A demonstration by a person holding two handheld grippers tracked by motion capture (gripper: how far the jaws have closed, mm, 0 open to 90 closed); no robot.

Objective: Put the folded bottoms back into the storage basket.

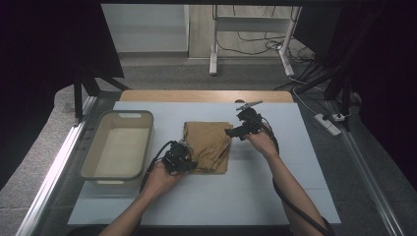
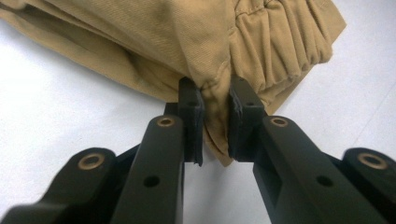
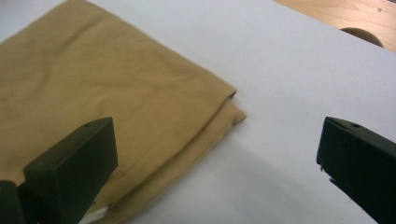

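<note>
While my left gripper (image 2: 215, 123) pinches the near corner of the folded tan cotton garment (image 1: 208, 146) on the white mat (image 1: 275, 196), beside the empty grey plastic bin (image 1: 93, 147), my right gripper (image 3: 217, 161) hangs wide open at the far corner: folded, binning probably left.

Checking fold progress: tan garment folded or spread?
Folded. The tan garment lies as a compact rectangle; stacked layers show at its corner in the right gripper view.

The right gripper (image 3: 217, 158) has its two black jaws spread wide apart above a folded tan cloth (image 3: 107, 107). The cloth's layered corner lies between them on the white surface (image 3: 299, 84); far right, bare wood and what may be a round hole
</note>
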